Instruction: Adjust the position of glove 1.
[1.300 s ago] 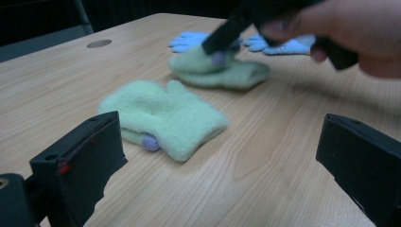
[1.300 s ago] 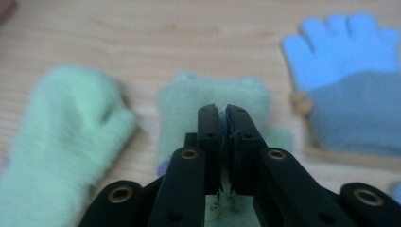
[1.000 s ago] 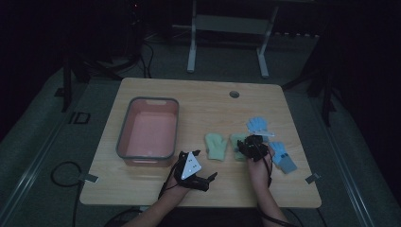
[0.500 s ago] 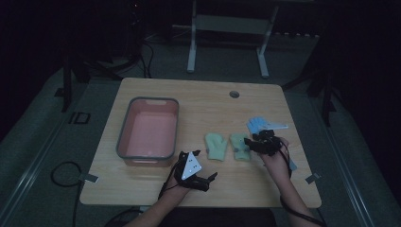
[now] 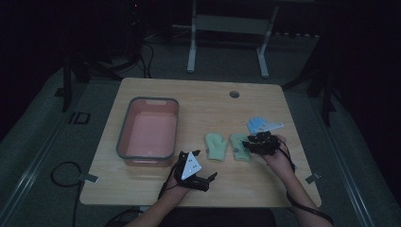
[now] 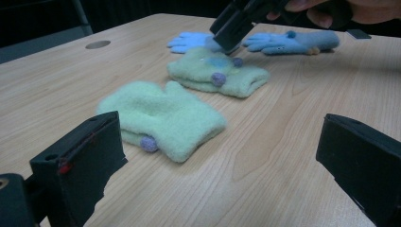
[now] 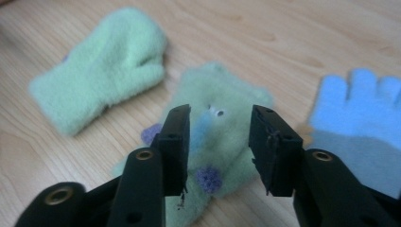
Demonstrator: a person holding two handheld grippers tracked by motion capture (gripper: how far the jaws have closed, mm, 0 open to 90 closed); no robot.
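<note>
Two green mittens lie mid-table, one (image 5: pixel 215 145) (image 6: pixel 165 118) (image 7: pixel 101 66) plain side up, the other (image 5: pixel 239 144) (image 6: pixel 217 73) (image 7: pixel 222 118) showing eyes and purple pompoms. My right gripper (image 5: pixel 248 144) (image 7: pixel 220 137) (image 6: pixel 234 28) hovers just above the second mitten. Its jaws are open and have just been closing, with nothing pinched between them. A pair of blue gloves (image 5: pixel 257 124) (image 6: pixel 288 41) (image 7: pixel 359 109) lies just beyond. My left gripper (image 5: pixel 204 164) (image 6: pixel 217 175) rests near the front edge, wide open and empty, facing the mittens.
A grey-rimmed pink bin (image 5: pixel 124 137) stands on the left of the wooden table (image 5: pixel 213 104). A round cable hole (image 5: pixel 234 94) sits near the far edge. Dark floor, cables and a stand's legs surround the table.
My right hand has shifted a little to the right over the second green mitten. The left hand has stayed put.
</note>
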